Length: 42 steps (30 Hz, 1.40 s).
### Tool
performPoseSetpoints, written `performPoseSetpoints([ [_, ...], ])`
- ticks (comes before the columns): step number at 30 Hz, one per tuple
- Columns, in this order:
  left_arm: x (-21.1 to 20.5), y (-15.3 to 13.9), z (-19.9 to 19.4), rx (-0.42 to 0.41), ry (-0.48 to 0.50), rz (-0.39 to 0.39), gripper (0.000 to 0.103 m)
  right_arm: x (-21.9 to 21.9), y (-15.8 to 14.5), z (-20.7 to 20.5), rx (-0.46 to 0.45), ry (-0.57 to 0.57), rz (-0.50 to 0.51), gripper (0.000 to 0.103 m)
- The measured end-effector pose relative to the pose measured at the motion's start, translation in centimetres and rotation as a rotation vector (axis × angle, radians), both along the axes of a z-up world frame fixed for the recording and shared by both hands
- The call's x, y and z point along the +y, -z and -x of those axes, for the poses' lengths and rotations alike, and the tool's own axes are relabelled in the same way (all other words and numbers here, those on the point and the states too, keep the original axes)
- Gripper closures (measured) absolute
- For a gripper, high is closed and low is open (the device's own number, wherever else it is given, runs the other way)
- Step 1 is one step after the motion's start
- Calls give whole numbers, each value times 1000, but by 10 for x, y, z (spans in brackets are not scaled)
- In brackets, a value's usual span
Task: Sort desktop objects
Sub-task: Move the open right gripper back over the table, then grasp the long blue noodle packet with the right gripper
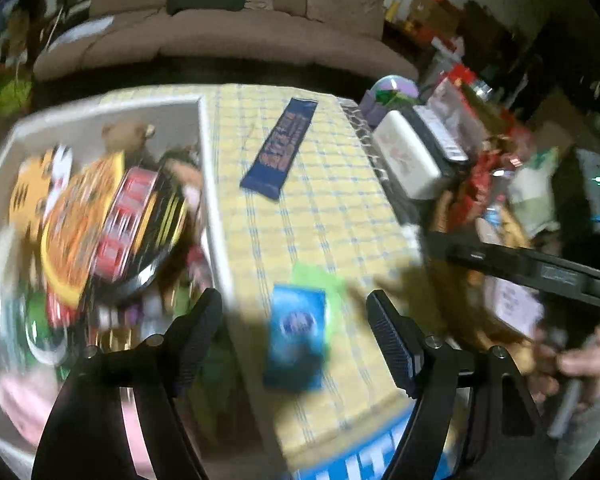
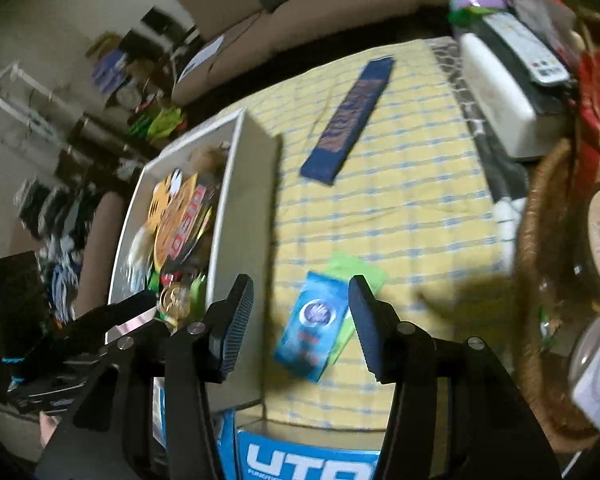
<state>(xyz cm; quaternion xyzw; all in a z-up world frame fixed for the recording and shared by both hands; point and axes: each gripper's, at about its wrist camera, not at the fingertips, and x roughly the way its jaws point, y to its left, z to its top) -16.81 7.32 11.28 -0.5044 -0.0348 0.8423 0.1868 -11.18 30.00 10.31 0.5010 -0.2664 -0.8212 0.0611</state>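
A small blue box (image 1: 296, 336) lies on a green packet (image 1: 314, 280) on the yellow checked cloth (image 1: 332, 208). It also shows in the right wrist view (image 2: 314, 326). A long dark blue snack bar (image 1: 280, 148) lies farther back, also in the right wrist view (image 2: 350, 118). My left gripper (image 1: 296, 332) is open and empty, hovering over the blue box. My right gripper (image 2: 302, 320) is open and empty, with the blue box between its fingers in the image; whether it touches is unclear.
A white bin (image 1: 210, 184) full of packets and toys stands at the left, also in the right wrist view (image 2: 236, 184). A wicker basket (image 2: 540, 248), a white case (image 2: 500, 92) with a remote, and clutter line the right side. A blue carton (image 2: 300, 460) sits at the front edge.
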Motion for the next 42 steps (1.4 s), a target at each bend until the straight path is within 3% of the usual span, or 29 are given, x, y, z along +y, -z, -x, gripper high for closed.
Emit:
performPoseSetpoints([
  [5, 50, 25, 75, -12, -12, 138, 19, 54, 8, 25, 13, 103, 110, 55],
  [9, 92, 58, 128, -43, 30, 262, 19, 82, 15, 56, 17, 144, 124, 55],
  [15, 120, 118, 195, -163, 23, 338, 19, 102, 36, 87, 34, 141, 169, 55],
  [18, 121, 140, 208, -204, 14, 330, 22, 105, 51, 96, 24, 121, 179, 55],
  [20, 119, 147, 210, -203, 1, 313, 22, 105, 62, 102, 14, 115, 189, 55],
  [21, 119, 147, 209, -189, 3, 308, 27, 104, 66, 104, 9, 111, 192, 55],
  [23, 120, 142, 203, -159, 1, 309, 53, 103, 73, 108, 3, 107, 194, 55],
  [24, 119, 138, 200, -150, 2, 294, 83, 103, 75, 110, 4, 105, 194, 55],
  [25, 118, 134, 195, -144, 3, 269, 88, 102, 77, 112, 3, 105, 193, 55],
  [34, 116, 131, 123, -220, 104, 131, 88, 93, 86, 131, 1, 125, 190, 53],
  [39, 119, 129, 95, -231, 139, 103, 88, 85, 122, 157, -77, 166, 162, 48],
  [40, 120, 129, 92, -236, 142, 91, 88, 82, 131, 162, -93, 163, 178, 50],
  [42, 119, 126, 85, -241, 147, 68, 89, 74, 144, 168, -96, 152, 169, 83],
])
